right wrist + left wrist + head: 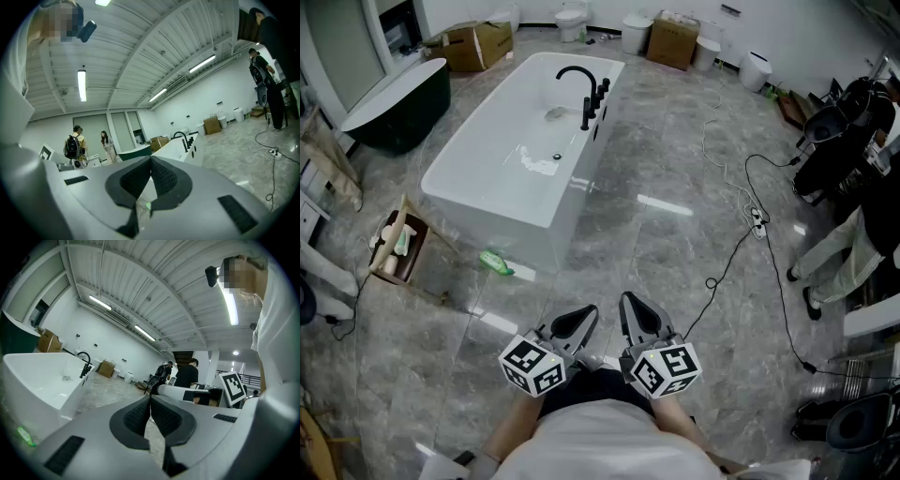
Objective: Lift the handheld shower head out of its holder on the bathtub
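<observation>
The white bathtub (502, 192) stands on the grey floor, well ahead of me. A black arched faucet (578, 86) and a row of black fittings (602, 94) sit on its right rim; the handheld shower head is too small to pick out among them. Both grippers hang low in front of my body, far from the tub. My left gripper (584, 317) is shut with nothing in it, and my right gripper (630, 302) is shut and empty too. The left gripper view has the tub (37, 385) and faucet (85, 363) at left; the right gripper view shows the faucet (182, 138) beyond the jaws.
A dark green tub (394, 103) stands at far left, by cardboard boxes (473, 42). A green bottle (497, 262) and a wooden crate (398, 246) lie near the white tub's near end. A black cable with a power strip (757, 220) crosses the floor at right, near people (853, 187).
</observation>
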The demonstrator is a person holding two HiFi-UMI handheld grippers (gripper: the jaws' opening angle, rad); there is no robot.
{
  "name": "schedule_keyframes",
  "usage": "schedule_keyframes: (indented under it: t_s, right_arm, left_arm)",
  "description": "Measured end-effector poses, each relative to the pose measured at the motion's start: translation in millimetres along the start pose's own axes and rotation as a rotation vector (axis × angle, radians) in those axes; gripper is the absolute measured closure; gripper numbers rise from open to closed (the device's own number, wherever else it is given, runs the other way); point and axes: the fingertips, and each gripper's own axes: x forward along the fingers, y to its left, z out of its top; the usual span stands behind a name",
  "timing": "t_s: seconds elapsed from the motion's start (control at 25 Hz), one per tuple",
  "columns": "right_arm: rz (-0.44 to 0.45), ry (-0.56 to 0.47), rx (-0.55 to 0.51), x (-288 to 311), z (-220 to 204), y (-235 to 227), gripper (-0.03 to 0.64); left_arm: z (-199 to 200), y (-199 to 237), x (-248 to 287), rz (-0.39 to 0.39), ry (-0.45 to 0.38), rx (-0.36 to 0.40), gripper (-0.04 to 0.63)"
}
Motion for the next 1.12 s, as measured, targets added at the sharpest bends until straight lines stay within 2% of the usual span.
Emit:
schedule_keyframes:
  t_s: [0.56, 0.76, 1.12]
  right_arm:
    - [-0.019, 0.005, 0.005, 0.1, -8.5, 9.3, 0.601]
    - [0.056, -0.069, 0.025, -4.6, -4.9, 28.1, 0.600]
    - [0.029, -0.101, 0.030, -10.5, -21.2, 46.4, 0.600]
  left_arm:
    - [2.3, 2.6, -13.4, -0.010, -0.004, 0.013, 0.583]
    - [-0.9, 2.8, -26.0, -0.016, -0.011, 0.007, 0.583]
    - [-14.9, 4.7, -53.3, -0.015, 0.002, 0.006, 0.583]
